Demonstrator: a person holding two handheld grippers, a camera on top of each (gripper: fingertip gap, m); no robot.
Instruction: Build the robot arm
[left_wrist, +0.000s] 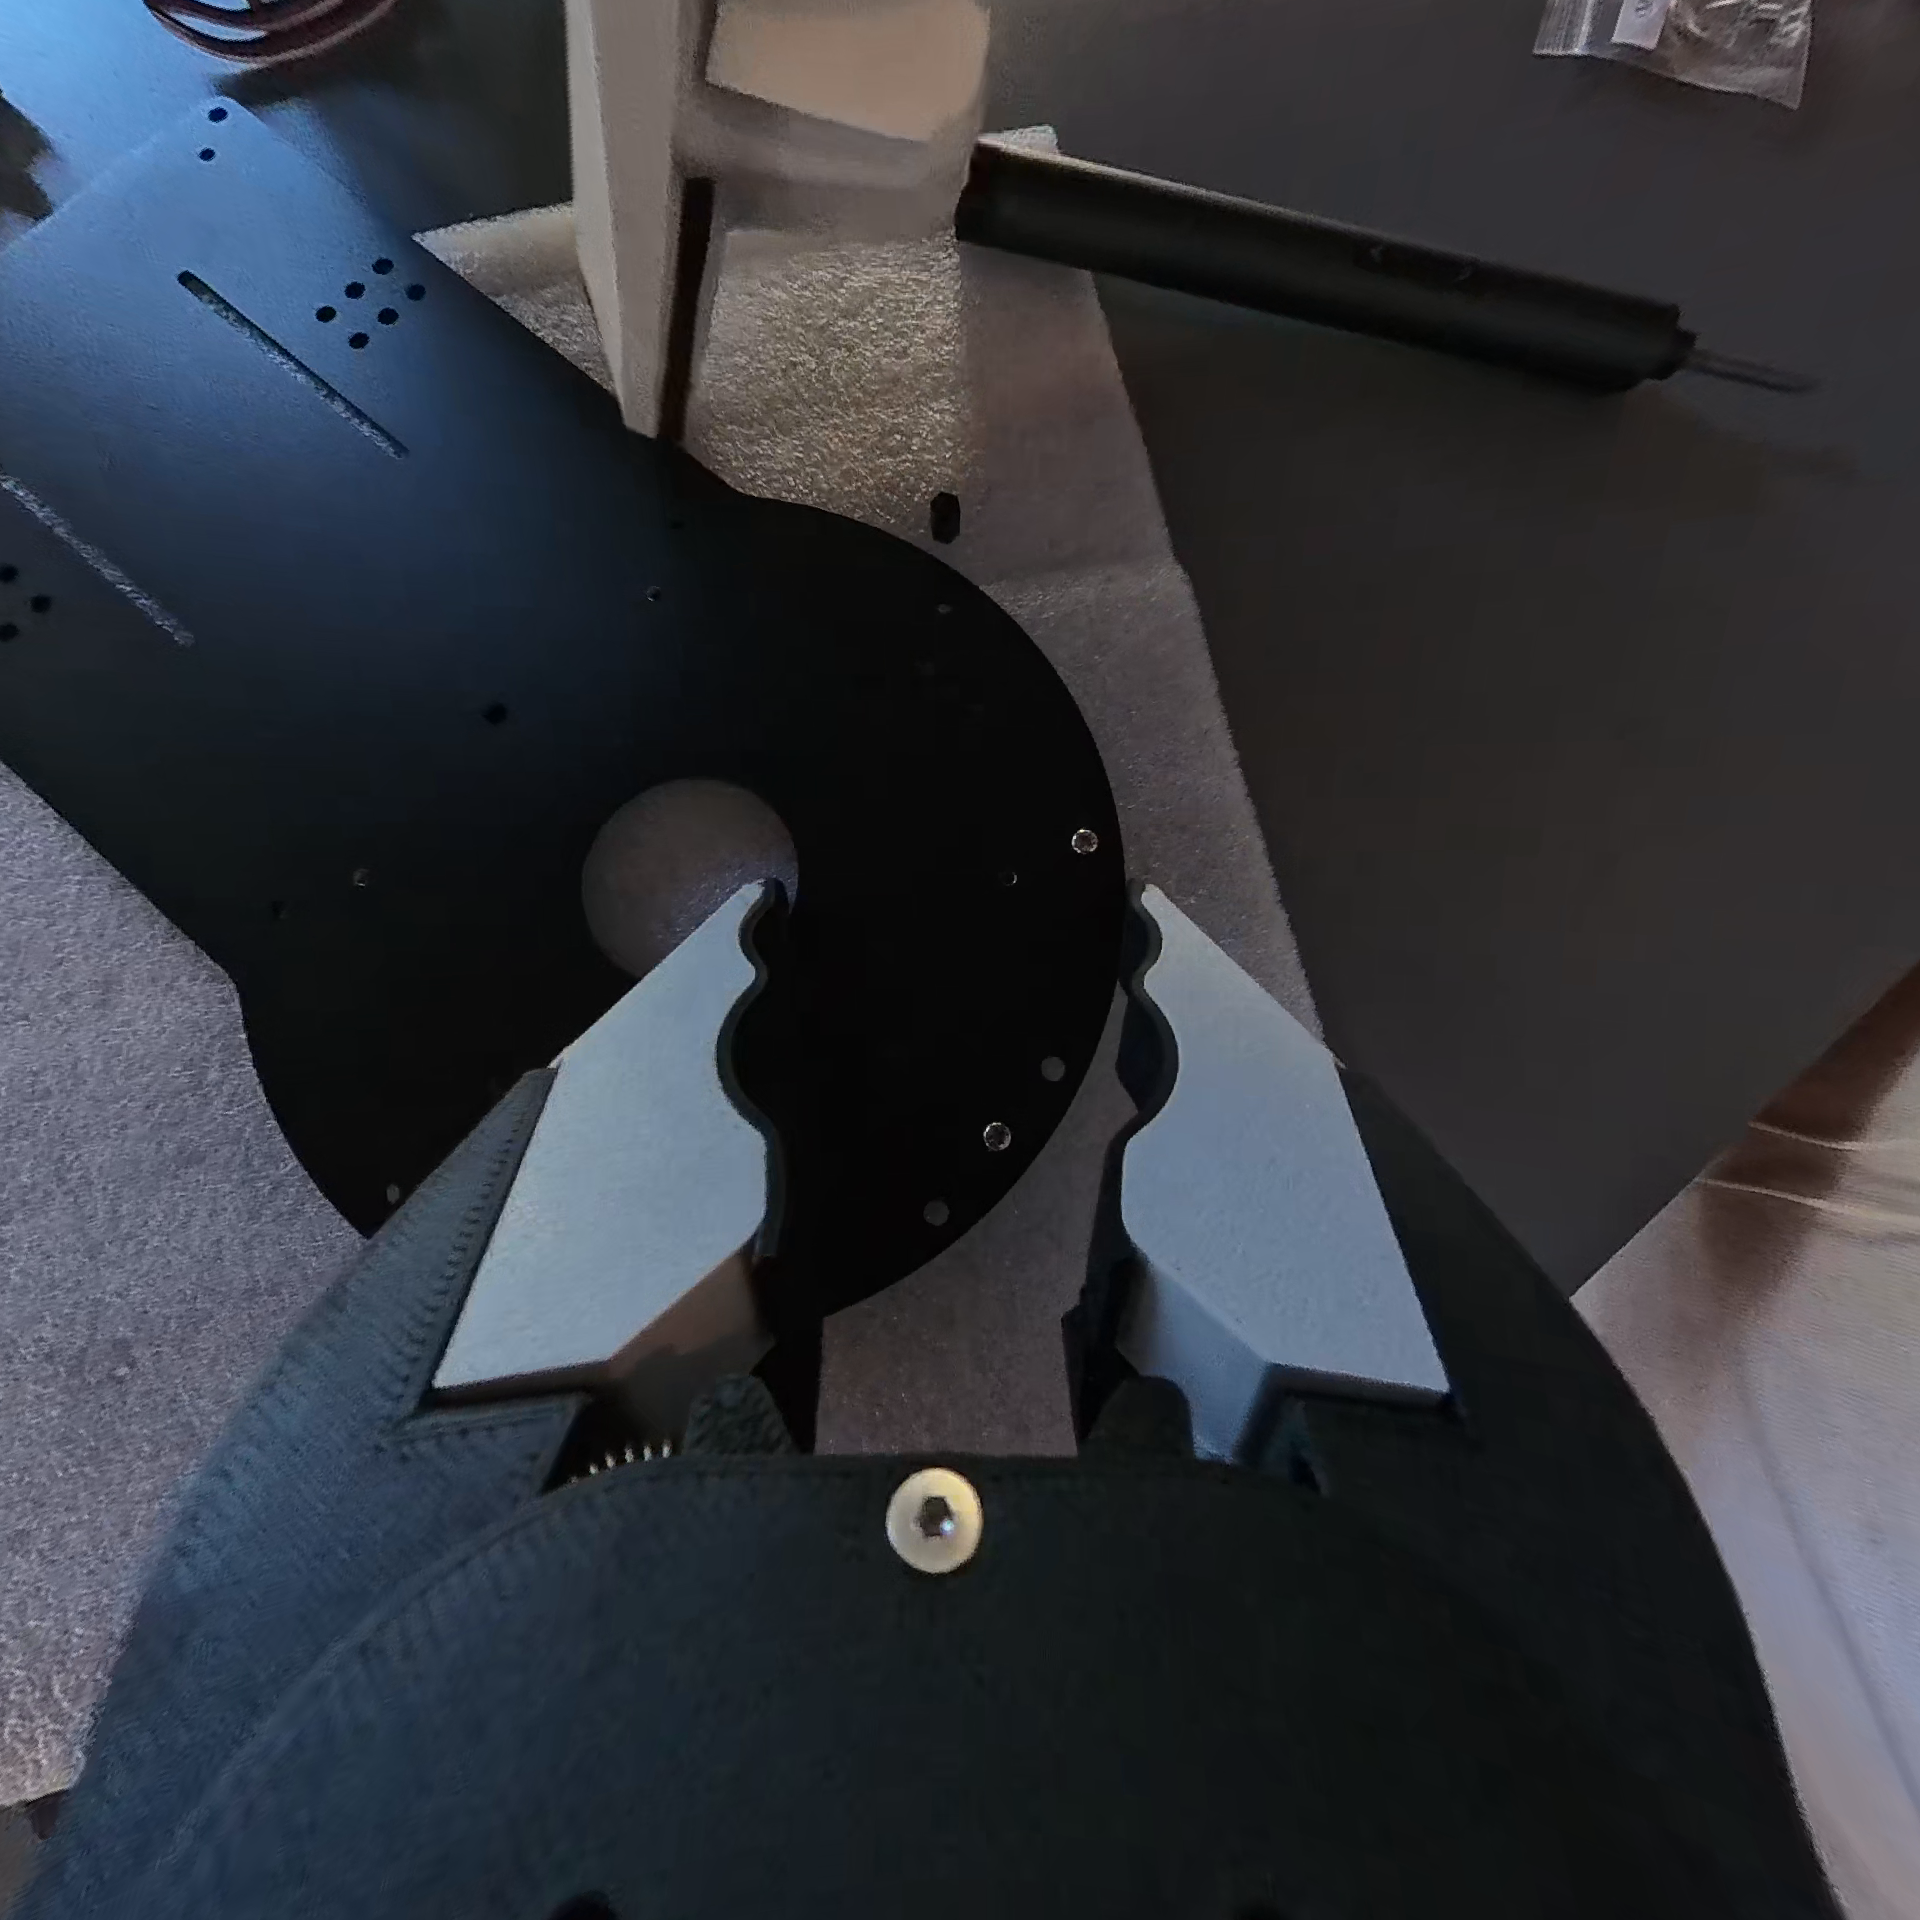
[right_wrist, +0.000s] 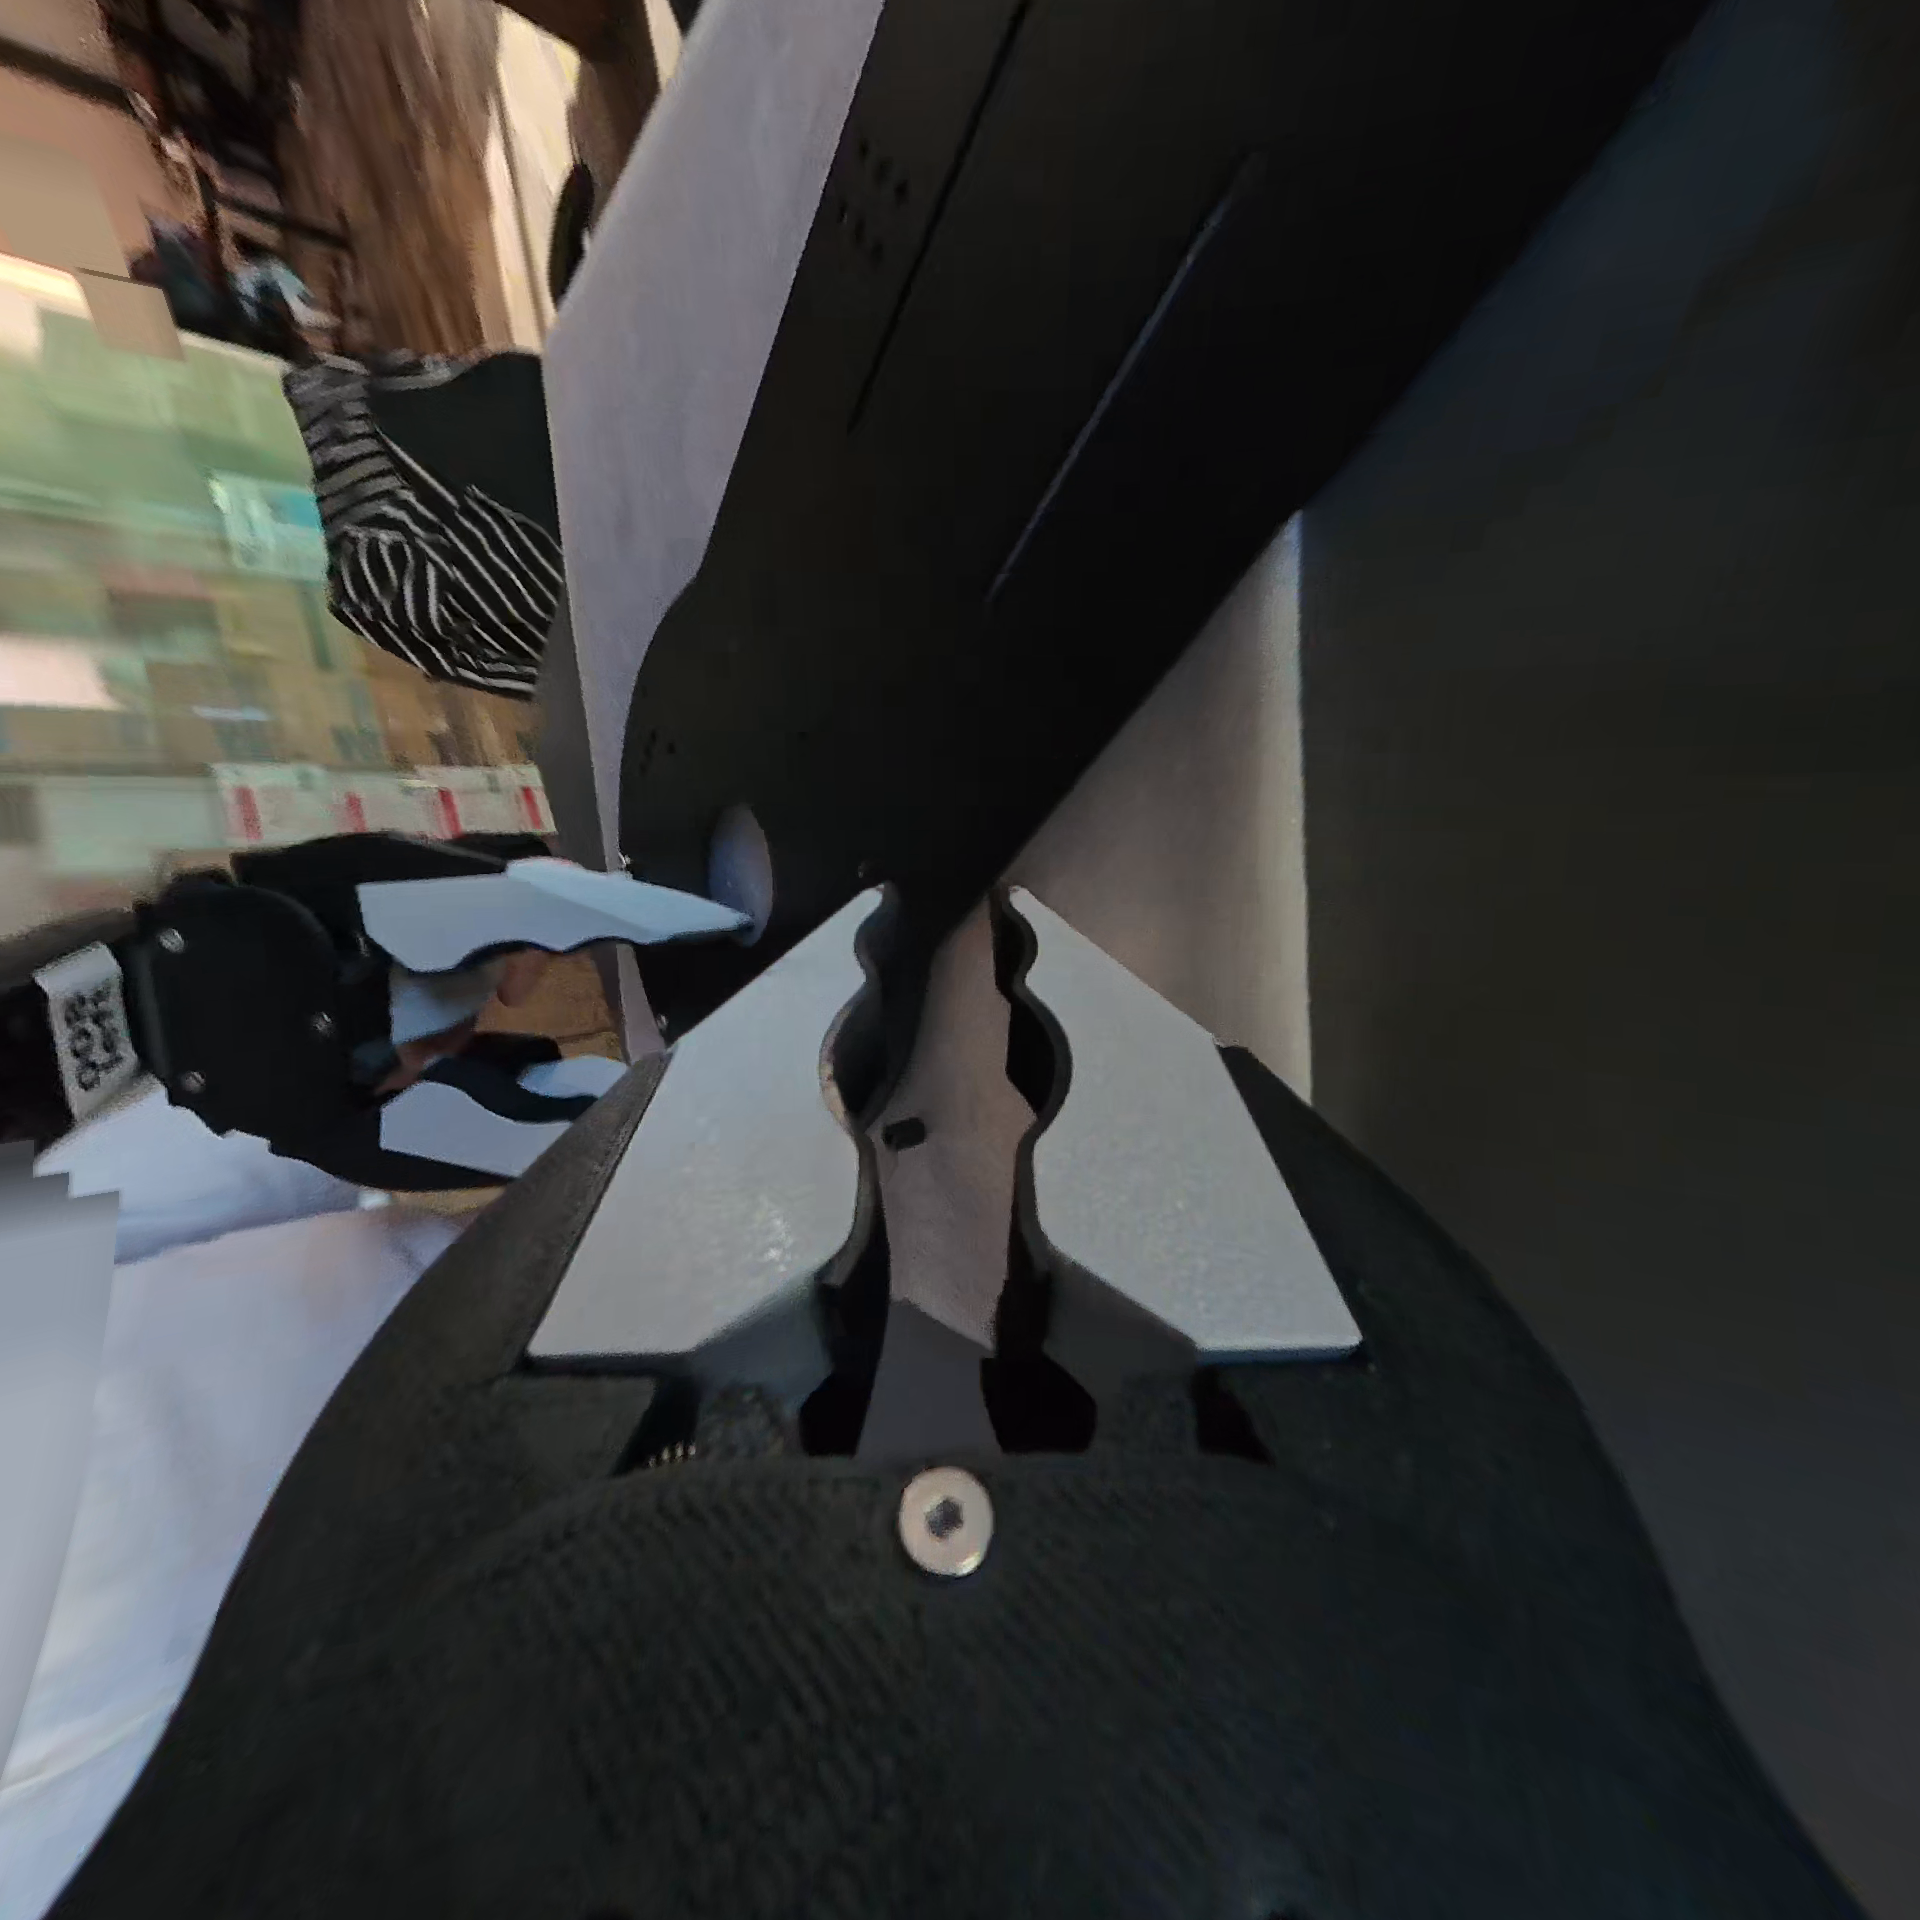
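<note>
- Plate (left_wrist: 343, 582), black and drilled, lay flat on a foam sheet (left_wrist: 862, 343); long axis ran from far left to its round end (left_wrist: 935, 935) by the fingers.
- Left gripper (left_wrist: 951, 904) hung spread wide over that round end, clasping nothing, one finger (left_wrist: 665, 1091) above the hole (left_wrist: 675, 862).
- Right gripper (right_wrist: 940, 899) stood part open astride the plate's rim, apparently to steady it; contact unclear.
- Black tube (left_wrist: 1320, 270) lay far right.
</note>
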